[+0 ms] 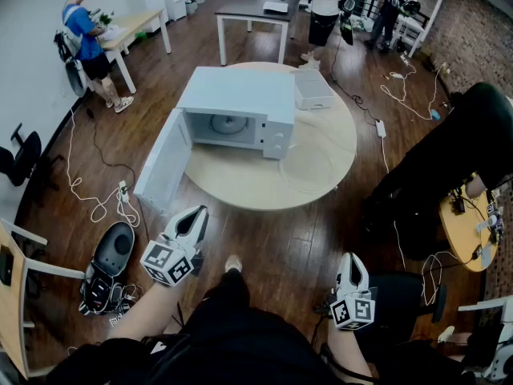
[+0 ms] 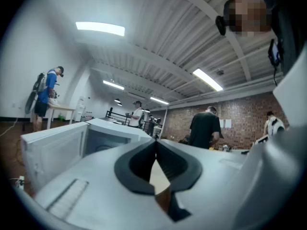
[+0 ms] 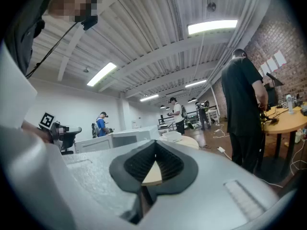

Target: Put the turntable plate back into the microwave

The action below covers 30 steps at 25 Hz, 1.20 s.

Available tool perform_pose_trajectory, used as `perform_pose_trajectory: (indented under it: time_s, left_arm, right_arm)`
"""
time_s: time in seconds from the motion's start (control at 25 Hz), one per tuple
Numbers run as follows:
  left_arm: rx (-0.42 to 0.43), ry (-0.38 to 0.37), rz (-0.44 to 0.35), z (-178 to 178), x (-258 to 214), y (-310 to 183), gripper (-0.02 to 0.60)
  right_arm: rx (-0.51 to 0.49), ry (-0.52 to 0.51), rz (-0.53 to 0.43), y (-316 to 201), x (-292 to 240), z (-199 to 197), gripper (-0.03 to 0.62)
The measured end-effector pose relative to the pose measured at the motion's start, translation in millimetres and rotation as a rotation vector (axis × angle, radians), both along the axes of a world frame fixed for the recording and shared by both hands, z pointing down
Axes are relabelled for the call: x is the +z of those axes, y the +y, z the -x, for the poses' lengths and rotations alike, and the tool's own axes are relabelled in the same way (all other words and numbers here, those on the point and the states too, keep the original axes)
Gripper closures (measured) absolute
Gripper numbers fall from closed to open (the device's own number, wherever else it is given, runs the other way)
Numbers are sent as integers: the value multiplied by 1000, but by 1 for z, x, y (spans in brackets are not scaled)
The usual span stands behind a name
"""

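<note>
On the round pale wooden worktop (image 1: 240,189) stands a white microwave (image 1: 240,95), door open. Only your head view shows the clear glass turntable plate (image 1: 309,167), flat beside it, well ahead of your left gripper (image 1: 195,212) and right gripper (image 1: 350,258). Their own views show both jaws closed, empty.

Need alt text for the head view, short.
White microwave, door open, on a round table; the clear turntable plate lies on the table beside it. Both shut and empty, the left tongs and right tongs are held low, short of the table.
</note>
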<state>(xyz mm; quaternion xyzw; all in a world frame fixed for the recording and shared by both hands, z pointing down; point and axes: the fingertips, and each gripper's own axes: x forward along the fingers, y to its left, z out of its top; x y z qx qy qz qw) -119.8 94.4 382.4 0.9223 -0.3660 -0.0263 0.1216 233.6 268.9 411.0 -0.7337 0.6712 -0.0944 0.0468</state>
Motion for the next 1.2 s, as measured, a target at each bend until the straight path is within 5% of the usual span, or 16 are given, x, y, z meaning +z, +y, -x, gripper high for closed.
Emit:
perform_pose_trajectory:
  time_s: [0.44,0.76,0.92,1.2]
  left_arm:
    - [233,-20,80,-80,27,-120,578]
    - [352,-74,146,-148,44,-153,538]
    - [384,-173,191,-173,81,-158,481]
    - [331,-238,421,-209,166,-138,409]
  right_arm:
    - [12,11,71,-133,-2,11,592]
    - [52,7,145,-167,5,-53,592]
    - [-19,-29,177,-206,44,-74,592]
    - [-198,-63,408,-245,135,-104,592]
